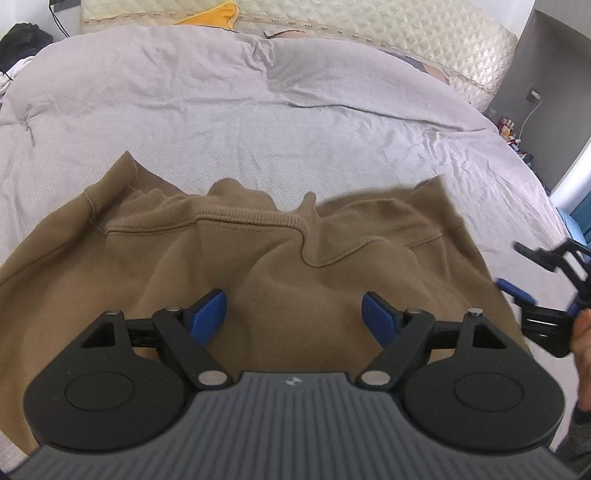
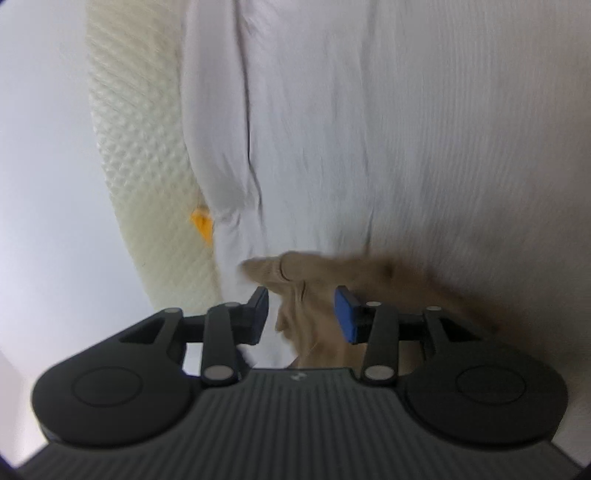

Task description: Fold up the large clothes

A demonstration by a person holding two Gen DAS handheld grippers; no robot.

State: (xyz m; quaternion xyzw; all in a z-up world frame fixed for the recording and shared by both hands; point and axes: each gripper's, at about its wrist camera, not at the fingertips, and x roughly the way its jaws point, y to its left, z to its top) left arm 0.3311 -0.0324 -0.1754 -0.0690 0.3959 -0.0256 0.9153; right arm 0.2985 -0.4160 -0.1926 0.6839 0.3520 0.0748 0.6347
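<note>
A large brown sweatshirt (image 1: 236, 266) lies spread on the bed, its ribbed hem bunched along the far side. My left gripper (image 1: 294, 314) is open and hovers just above the middle of the sweatshirt, holding nothing. My right gripper (image 1: 532, 280) shows at the sweatshirt's right edge in the left wrist view. In the blurred right wrist view the right gripper (image 2: 301, 308) is open, with a brown fold of the sweatshirt (image 2: 314, 280) lying between its blue pads, not pinched.
A pale lilac duvet (image 1: 280, 122) covers the bed. A cream quilted mattress edge (image 1: 406, 33) and an orange cloth (image 1: 214, 16) lie at the far side. A bedside shelf with small bottles (image 1: 511, 129) stands at the right. Dark clothes (image 1: 22, 37) sit far left.
</note>
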